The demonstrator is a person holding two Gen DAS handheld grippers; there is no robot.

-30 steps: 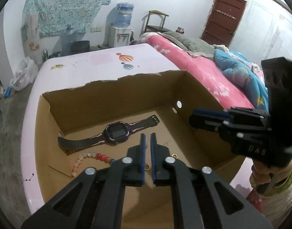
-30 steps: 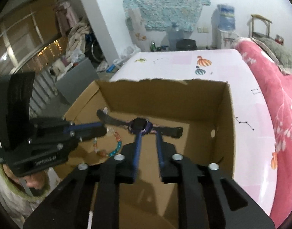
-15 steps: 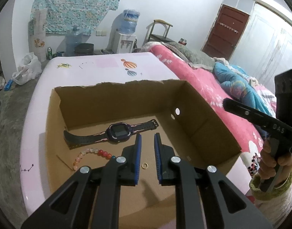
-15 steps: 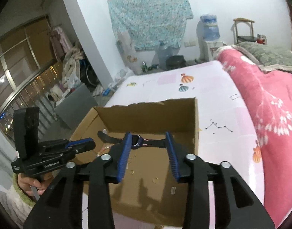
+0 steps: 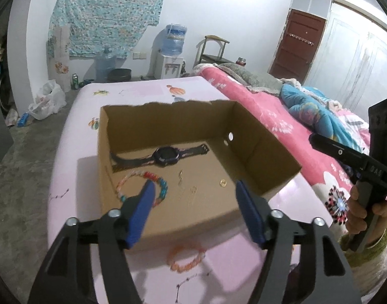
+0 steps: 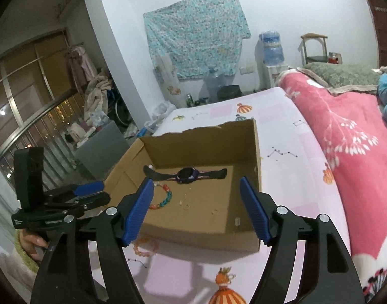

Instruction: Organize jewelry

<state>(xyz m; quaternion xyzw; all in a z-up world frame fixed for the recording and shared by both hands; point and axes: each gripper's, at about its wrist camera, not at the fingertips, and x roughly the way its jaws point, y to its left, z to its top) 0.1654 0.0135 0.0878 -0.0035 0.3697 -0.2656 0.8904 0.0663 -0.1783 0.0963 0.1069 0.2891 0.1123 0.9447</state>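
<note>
An open cardboard box [image 5: 256, 152] [image 6: 256, 167] sits on the pink sheet. In it lie a dark smartwatch [image 5: 166, 154] [image 6: 187, 173], a multicoloured bead bracelet [image 5: 155, 179] [image 6: 165, 198] and small gold rings and earrings [image 5: 222, 183] [image 6: 215, 211]. An orange bead bracelet [image 5: 185, 257] [image 6: 145, 247] lies on the sheet in front of the box. My left gripper [image 5: 194, 212] [image 6: 92, 192] is open and empty, above the box's near wall. My right gripper [image 6: 197, 210] [image 5: 345, 152] is open and empty, above the near edge.
A pink flowered quilt [image 6: 345, 139] and blue bedding [image 5: 314, 116] lie on the right. The bed's left edge drops to a grey floor [image 5: 21, 164]. A water dispenser [image 5: 171, 53] and chair [image 5: 213, 48] stand by the far wall.
Both grippers have pulled back and up out of the box and opened wide. The orange bracelet in front of the box has come into view.
</note>
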